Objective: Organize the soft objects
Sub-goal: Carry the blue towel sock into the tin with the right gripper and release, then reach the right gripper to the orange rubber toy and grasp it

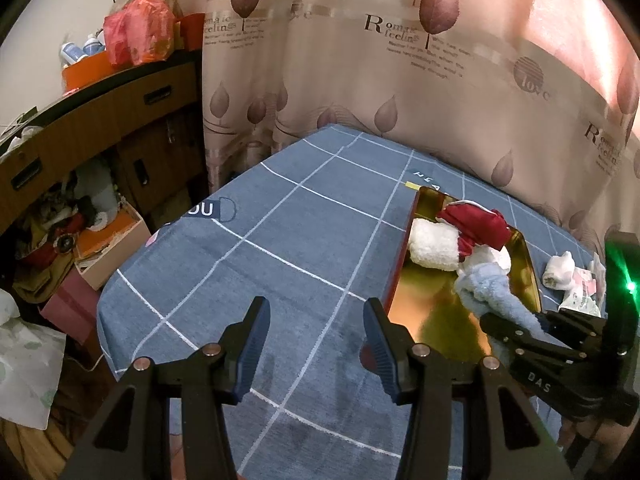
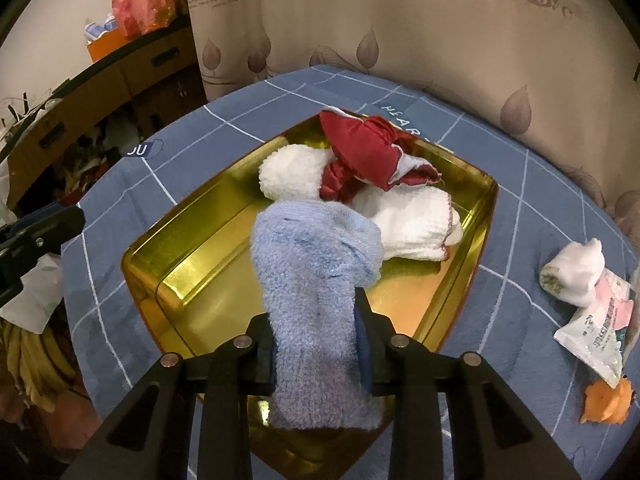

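- We saw the right gripper [image 2: 316, 344] clamped on a light blue fluffy sock [image 2: 316, 264], which it held over the near half of the gold tin tray [image 2: 188, 276].
- The left gripper [image 1: 316, 344] stood with its fingers apart and nothing between them, over bare blue tablecloth [image 1: 280, 240] just left of the tray.
- We judged the sock could snag: its free end drooped toward the pile at the tray's far end, and a release from there might leave it draped over the other pieces.
- The sock's lower end hung near the tray's near rim, so a careless drop might have left part of it trailing outside.
- A fluffy weave can cling to the pads, so we thought it might lift back out with a retreating gripper.
- The tray looked light and unheld, so a knock from either gripper could have slid it across the cloth.
- Inside the tray we counted three pieces: one white fluffy roll [image 2: 292, 172], one dark red cloth [image 2: 364, 148], one white knitted piece [image 2: 412, 220].
- Right of the tray, still on the cloth, we counted one white sock [image 2: 572, 272], one printed packet [image 2: 592, 332] and one orange thing [image 2: 608, 400] that we could not identify.
- One blue sock, one tray, two grippers.
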Demonstrator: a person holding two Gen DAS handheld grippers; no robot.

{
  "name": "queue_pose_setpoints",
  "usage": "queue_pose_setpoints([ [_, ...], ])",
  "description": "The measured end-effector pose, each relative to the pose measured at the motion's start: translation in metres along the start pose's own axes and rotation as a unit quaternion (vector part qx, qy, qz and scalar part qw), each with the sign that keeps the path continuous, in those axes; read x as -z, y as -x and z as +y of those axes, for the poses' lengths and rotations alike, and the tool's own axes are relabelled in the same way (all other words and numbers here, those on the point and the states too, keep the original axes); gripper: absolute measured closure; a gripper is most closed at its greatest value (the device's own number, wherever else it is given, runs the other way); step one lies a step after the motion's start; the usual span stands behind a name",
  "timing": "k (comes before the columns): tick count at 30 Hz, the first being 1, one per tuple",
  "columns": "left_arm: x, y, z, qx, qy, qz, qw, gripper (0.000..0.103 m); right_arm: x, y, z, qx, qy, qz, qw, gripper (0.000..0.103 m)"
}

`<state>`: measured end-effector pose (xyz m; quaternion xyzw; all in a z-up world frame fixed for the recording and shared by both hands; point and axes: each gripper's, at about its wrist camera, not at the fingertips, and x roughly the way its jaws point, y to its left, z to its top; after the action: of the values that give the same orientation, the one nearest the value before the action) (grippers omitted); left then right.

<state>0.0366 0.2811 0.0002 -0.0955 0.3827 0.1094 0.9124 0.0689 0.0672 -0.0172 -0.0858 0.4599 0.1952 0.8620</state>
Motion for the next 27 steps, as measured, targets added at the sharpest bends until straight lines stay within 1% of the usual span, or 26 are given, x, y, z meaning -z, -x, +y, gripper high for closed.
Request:
queue_pose_setpoints([
  [1, 0.000, 0.000, 0.000, 0.000, 0.000, 0.001, 1.0000, 0.053, 0.000, 0.000, -0.001, 0.001, -0.001, 0.000, 1.000, 0.073],
  [2, 0.000, 0.000, -0.001, 0.000, -0.001, 0.000, 1.0000, 0.053, -0.006, -0.004, 0.002, 0.000, -0.002, -0.001, 1.000, 0.071],
  [3, 0.000, 0.001, -0.002, 0.000, -0.002, -0.001, 1.0000, 0.053, 0.001, 0.001, -0.004, -0.002, -0.005, -0.002, 1.000, 0.070],
  [5, 0.000, 0.001, -0.002, -0.001, -0.002, -0.003, 1.0000, 0.053, 0.000, 0.003, -0.006, -0.005, -0.008, -0.004, 1.000, 0.059],
  [6, 0.000, 0.001, -0.002, 0.000, -0.002, -0.003, 1.0000, 0.053, 0.008, 0.014, -0.015, -0.005, -0.009, -0.010, 1.000, 0.055],
  [7, 0.001, 0.000, -0.003, 0.000, -0.002, -0.003, 1.0000, 0.053, 0.006, 0.013, -0.012, -0.004, -0.008, -0.014, 1.000, 0.044],
  [8, 0.001, 0.000, -0.003, 0.000, -0.003, -0.001, 1.0000, 0.053, 0.002, 0.014, -0.009, -0.002, -0.008, -0.019, 1.000, 0.038],
  [11, 0.001, -0.002, -0.003, -0.002, -0.005, 0.001, 1.0000, 0.053, 0.009, 0.033, -0.019, -0.006, -0.013, -0.038, 0.999, 0.038],
  [12, 0.001, -0.002, -0.004, -0.002, -0.006, 0.001, 1.0000, 0.053, 0.002, 0.034, -0.017, -0.008, -0.016, -0.043, 0.999, 0.038],
  [14, 0.002, -0.001, -0.003, -0.003, -0.007, 0.000, 1.0000, 0.053, -0.001, 0.038, -0.019, -0.009, -0.021, -0.054, 0.998, 0.038],
  [16, 0.002, -0.002, -0.004, -0.003, -0.009, 0.001, 1.0000, 0.053, 0.013, 0.061, -0.044, -0.005, -0.029, -0.067, 0.997, 0.037],
  [17, 0.002, -0.002, -0.003, -0.003, -0.009, 0.002, 1.0000, 0.053, -0.004, 0.048, -0.035, -0.002, -0.033, -0.069, 0.997, 0.037],
  [21, 0.004, -0.003, -0.005, -0.003, -0.013, 0.004, 0.9999, 0.053, 0.026, 0.074, -0.090, 0.027, -0.057, -0.080, 0.995, 0.037],
  [22, 0.004, -0.002, -0.006, -0.004, -0.015, 0.004, 0.9999, 0.053, 0.015, 0.061, -0.083, 0.035, -0.063, -0.080, 0.994, 0.036],
  [23, 0.004, -0.002, -0.008, -0.005, -0.019, 0.003, 0.9998, 0.053, 0.029, 0.071, -0.108, 0.048, -0.073, -0.080, 0.993, 0.035],
  [24, 0.005, -0.002, -0.009, -0.005, -0.021, 0.002, 0.9998, 0.053, 0.017, 0.062, -0.108, 0.055, -0.078, -0.080, 0.992, 0.032],
  [25, 0.005, -0.002, -0.010, -0.005, -0.022, 0.002, 0.9997, 0.053, 0.039, 0.077, -0.143, 0.073, -0.089, -0.082, 0.990, 0.023],
  [26, 0.005, -0.002, -0.010, -0.006, -0.024, 0.003, 0.9997, 0.053, 0.007, 0.054, -0.123, 0.083, -0.095, -0.083, 0.989, 0.017],
  [27, 0.006, -0.002, -0.011, -0.006, -0.026, 0.004, 0.9996, 0.053, 0.027, 0.069, -0.157, 0.102, -0.107, -0.086, 0.985, 0.016],
])
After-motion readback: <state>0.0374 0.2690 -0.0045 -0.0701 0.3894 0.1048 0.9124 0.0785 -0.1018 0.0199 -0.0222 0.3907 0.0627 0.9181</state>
